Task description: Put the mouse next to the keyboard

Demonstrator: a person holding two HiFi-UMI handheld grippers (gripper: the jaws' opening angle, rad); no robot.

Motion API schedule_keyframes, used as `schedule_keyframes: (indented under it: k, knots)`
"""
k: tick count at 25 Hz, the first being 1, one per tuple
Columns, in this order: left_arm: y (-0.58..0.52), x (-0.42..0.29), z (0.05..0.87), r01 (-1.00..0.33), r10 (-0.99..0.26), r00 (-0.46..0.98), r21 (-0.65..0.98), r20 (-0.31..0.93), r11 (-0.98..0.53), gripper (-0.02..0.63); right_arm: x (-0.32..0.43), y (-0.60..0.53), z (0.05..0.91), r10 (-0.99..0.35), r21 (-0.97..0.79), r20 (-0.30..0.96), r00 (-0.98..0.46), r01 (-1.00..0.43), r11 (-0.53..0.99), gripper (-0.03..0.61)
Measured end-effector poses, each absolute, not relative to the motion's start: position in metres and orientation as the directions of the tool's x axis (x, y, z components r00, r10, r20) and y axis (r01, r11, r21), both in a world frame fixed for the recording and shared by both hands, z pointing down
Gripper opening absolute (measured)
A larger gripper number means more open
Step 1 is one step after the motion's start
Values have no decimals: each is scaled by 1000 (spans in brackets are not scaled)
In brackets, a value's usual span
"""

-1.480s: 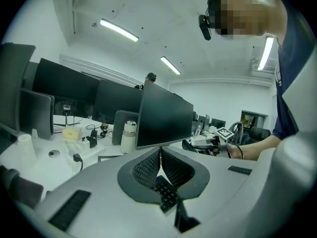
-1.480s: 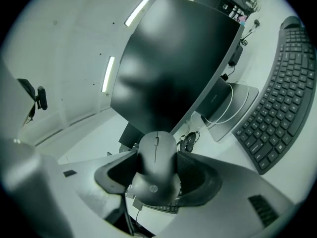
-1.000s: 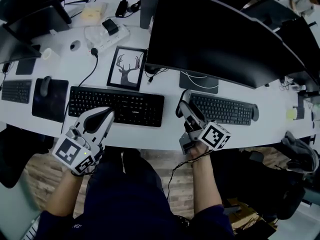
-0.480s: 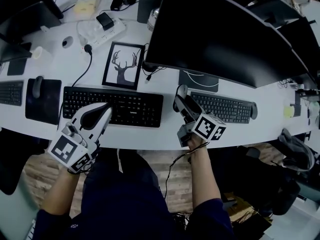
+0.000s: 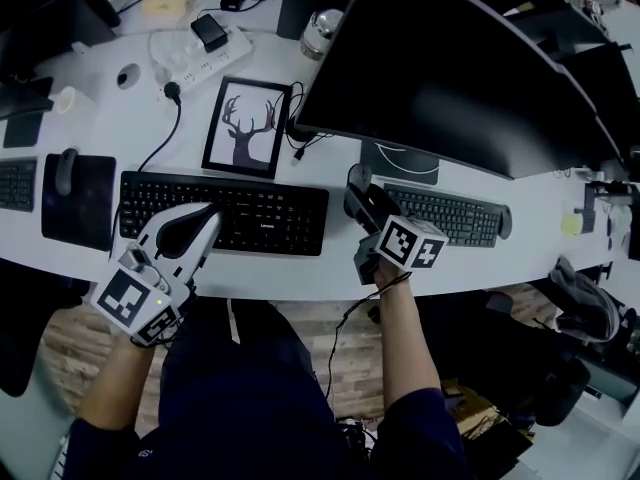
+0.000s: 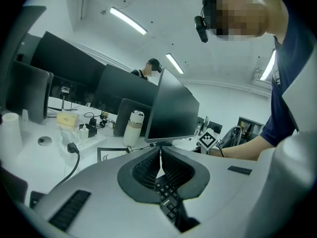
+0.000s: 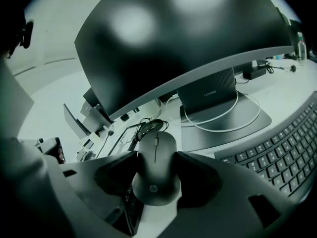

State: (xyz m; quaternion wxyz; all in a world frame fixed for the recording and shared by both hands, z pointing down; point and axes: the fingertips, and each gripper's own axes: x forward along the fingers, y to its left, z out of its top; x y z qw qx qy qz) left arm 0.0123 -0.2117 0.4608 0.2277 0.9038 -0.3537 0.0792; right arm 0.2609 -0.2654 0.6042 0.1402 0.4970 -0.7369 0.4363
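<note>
My right gripper [image 5: 360, 196] is shut on a black mouse [image 7: 156, 168], which fills the space between its jaws in the right gripper view. In the head view the mouse [image 5: 366, 208] is low over the white desk [image 5: 340, 258], in the gap between the black keyboard [image 5: 250, 213] and the grey keyboard [image 5: 445, 218]; whether it touches the desk is unclear. My left gripper [image 5: 190, 226] hovers over the left part of the black keyboard. Its ribbed pads [image 6: 148, 168] meet with nothing between them.
A large dark monitor [image 5: 470, 78] on a stand [image 5: 400, 163] fills the back right. A framed deer picture [image 5: 245, 126], a power strip [image 5: 205, 48] and a flask [image 5: 322, 30] stand behind the black keyboard. A second mouse on a pad [image 5: 66, 170] lies far left.
My right gripper has carried the mouse a little left and farther onto the desk, beside the grey keyboard's left end. My left gripper stays over the black keyboard.
</note>
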Motion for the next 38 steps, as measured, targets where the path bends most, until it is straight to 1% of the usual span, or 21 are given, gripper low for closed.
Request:
schedule_keyframes:
  k: [9, 17, 25, 38]
  knots:
    - [-217, -2, 472, -683, -612, 729, 377, 306, -625, 38, 255, -274, 622, -551, -373, 729, -405, -911, 175, 258]
    - [-222, -12, 478, -691, -623, 721, 388, 305, -610, 38, 246, -279, 635, -493, -260, 796, -351, -934, 246, 258]
    - [-223, -21, 482, -698, -630, 713, 394, 308, -597, 38, 252, -280, 647, -461, -183, 839, -288, -948, 259, 258]
    - [-226, -26, 484, -701, -633, 710, 396, 308, -594, 38, 249, -283, 655, -444, -115, 860, -251, -944, 310, 258]
